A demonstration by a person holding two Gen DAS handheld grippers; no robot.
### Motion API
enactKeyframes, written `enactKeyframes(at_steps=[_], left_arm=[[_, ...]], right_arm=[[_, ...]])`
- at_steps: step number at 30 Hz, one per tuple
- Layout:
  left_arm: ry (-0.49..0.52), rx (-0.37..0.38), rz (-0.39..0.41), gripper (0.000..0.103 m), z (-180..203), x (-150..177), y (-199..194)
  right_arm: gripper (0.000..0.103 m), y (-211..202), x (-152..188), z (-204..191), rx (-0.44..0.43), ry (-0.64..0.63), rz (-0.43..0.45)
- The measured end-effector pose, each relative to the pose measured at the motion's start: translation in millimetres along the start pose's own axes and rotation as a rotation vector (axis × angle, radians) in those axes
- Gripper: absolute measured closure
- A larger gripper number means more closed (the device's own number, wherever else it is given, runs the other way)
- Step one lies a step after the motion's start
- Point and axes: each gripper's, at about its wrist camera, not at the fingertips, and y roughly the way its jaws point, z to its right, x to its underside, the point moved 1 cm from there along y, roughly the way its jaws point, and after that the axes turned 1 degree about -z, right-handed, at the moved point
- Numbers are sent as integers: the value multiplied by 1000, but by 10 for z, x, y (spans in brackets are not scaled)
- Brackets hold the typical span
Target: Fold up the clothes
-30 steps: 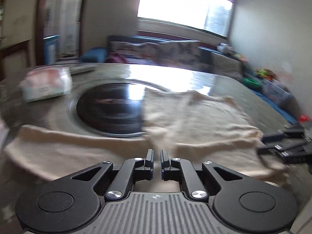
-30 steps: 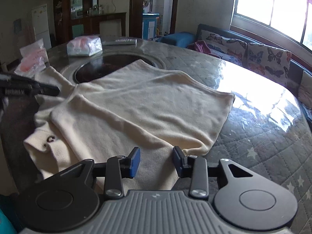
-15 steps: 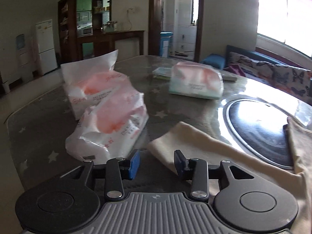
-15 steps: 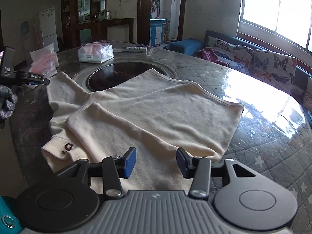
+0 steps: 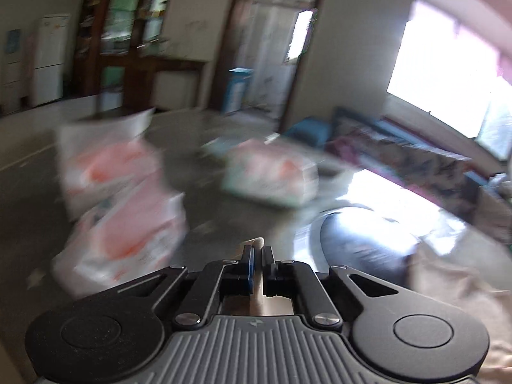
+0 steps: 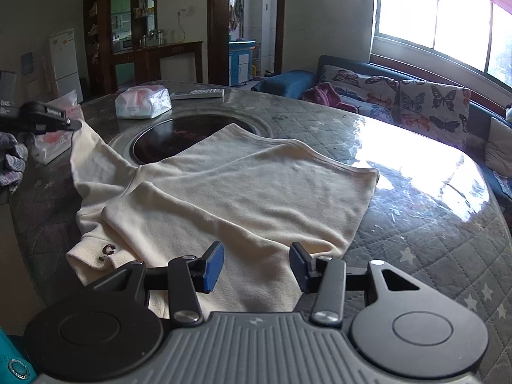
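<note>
- Right hand-held gripper: black linkage arms, silver screws, blue pads on the fingertips, a ribbed grey body with black round caps.
- Left hand-held gripper: same black-and-grey build.
- Grey knitted glove worn behind it.

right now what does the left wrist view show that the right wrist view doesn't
Only the left wrist view shows the left gripper from behind, jaws shut on the cream sleeve. Only the right wrist view shows the open right gripper, the whole cream top and the butterfly sofa. Both show the tissue pack and the table.
</note>
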Motion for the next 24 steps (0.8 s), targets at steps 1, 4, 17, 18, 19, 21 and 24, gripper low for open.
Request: enactKeyframes(at_steps=[1,4,17,18,19,21,24], left_arm=[[0,36,12,98,72,-41,-43],[19,166,42,98,374,-129,-208],[202,689,-103,98,1792,447,-492],[216,705,-125,98,1857,529,-467],[230,721,-147,98,1922,611,-443],[257,752,-216,98,2026,780,-378],[299,794,-325,95,2085,960,-255]], right_arm=[[57,-13,7,16,3,8,4],[57,-51,28,63,11,32,17],[57,-245,207,361,59,145,52],[57,-253,221,378,62,151,51],[57,-266,240,400,65,158,49],[57,-294,271,430,76,164,47],[57,-320,280,465,83,177,48]])
